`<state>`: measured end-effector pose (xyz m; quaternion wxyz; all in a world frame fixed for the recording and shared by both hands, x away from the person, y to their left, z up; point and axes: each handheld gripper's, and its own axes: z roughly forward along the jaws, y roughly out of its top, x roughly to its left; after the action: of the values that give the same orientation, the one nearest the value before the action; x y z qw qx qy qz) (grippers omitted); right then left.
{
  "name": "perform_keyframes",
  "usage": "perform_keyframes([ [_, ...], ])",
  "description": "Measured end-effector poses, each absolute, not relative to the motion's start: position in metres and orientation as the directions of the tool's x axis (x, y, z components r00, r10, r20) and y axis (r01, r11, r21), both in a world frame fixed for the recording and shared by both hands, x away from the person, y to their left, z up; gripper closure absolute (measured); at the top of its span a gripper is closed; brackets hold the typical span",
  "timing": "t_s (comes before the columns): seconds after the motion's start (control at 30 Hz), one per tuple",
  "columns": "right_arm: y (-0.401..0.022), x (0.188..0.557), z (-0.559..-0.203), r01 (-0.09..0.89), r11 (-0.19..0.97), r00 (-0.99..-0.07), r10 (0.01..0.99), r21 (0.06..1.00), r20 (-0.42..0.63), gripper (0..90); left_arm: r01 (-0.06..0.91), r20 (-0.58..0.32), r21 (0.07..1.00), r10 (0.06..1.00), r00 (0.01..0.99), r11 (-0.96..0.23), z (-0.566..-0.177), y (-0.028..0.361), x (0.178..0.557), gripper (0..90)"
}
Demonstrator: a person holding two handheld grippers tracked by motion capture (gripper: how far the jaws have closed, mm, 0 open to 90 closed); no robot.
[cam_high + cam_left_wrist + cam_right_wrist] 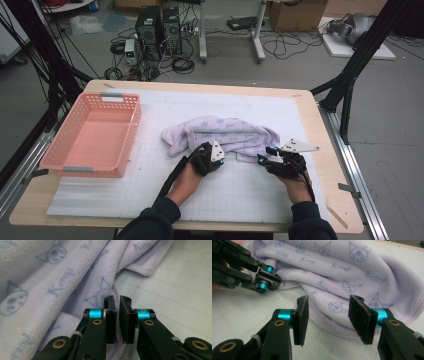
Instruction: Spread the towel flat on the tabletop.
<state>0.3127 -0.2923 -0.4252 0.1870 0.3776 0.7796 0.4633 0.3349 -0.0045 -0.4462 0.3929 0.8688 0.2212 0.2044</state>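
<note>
Left gripper (117, 315) has its jaws pinched on the near hem of the lilac towel (225, 134) crumpled mid-counter (basket (95, 135) waiting alongside), right gripper (328, 320) gaping half-wide just short, probably needing its own pinch next.

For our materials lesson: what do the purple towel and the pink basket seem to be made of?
Towel: soft looped terry or microfibre, matte; fuzzy pile, stitched hem, and it drapes in folds. Basket: likely moulded plastic, smooth with a slight sheen; rigid latticed walls.
</note>
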Motion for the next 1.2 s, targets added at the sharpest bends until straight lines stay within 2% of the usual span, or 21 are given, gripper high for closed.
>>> perform_keyframes([
  [0.23, -0.284, 0.313, -0.43, 0.421, 0.316, -0.684, 0.726, 0.851, 0.069, 52.4, 0.309, -0.022, 0.851, 0.559, 0.829, -0.424, -0.43, 0.049, 0.326, 84.7],
  [0.37, -0.263, 0.311, -0.432, 0.414, 0.36, -0.727, 0.684, 0.836, 0.065, 55.8, 0.329, -0.074, 0.876, 0.573, 0.816, -0.354, -0.421, 0.079, 0.32, 84.7],
  [0.5, -0.238, 0.312, -0.436, 0.398, 0.423, -0.774, 0.631, 0.815, 0.051, 63.0, 0.358, -0.15, 0.9, 0.596, 0.789, -0.248, -0.416, 0.098, 0.322, 84.7],
  [0.6, -0.227, 0.319, -0.444, 0.394, 0.499, -0.768, 0.64, 0.772, -0.022, 64.3, 0.355, -0.154, 0.908, 0.611, 0.777, -0.224, -0.413, 0.104, 0.324, 84.7],
  [0.63, -0.226, 0.322, -0.445, 0.399, 0.513, -0.753, 0.657, 0.76, -0.048, 67.4, 0.353, -0.151, 0.908, 0.613, 0.776, -0.224, -0.413, 0.105, 0.324, 84.7],
  [0.7, -0.229, 0.329, -0.445, 0.393, 0.505, -0.739, 0.671, 0.769, -0.062, 76.5, 0.348, -0.134, 0.907, 0.619, 0.774, -0.239, -0.413, 0.106, 0.324, 84.7],
  [0.73, -0.231, 0.331, -0.443, 0.396, 0.495, -0.735, 0.676, 0.773, -0.057, 85.9, 0.348, -0.134, 0.907, 0.619, 0.774, -0.239, -0.413, 0.108, 0.324, 84.7],
  [0.8, -0.235, 0.338, -0.442, 0.407, 0.491, -0.738, 0.674, 0.77, -0.04, 87.0, 0.351, -0.141, 0.909, 0.624, 0.769, -0.227, -0.413, 0.111, 0.324, 84.6],
  [0.93, -0.236, 0.35, -0.441, 0.405, 0.51, -0.719, 0.69, 0.759, -0.08, 87.4, 0.346, -0.142, 0.913, 0.625, 0.767, -0.217, -0.411, 0.12, 0.323, 84.4],
  [1.2, -0.244, 0.382, -0.436, 0.415, 0.522, -0.578, 0.784, 0.745, -0.226, 88.4, 0.36, -0.154, 0.911, 0.646, 0.748, -0.199, -0.414, 0.137, 0.322, 84.7],
])
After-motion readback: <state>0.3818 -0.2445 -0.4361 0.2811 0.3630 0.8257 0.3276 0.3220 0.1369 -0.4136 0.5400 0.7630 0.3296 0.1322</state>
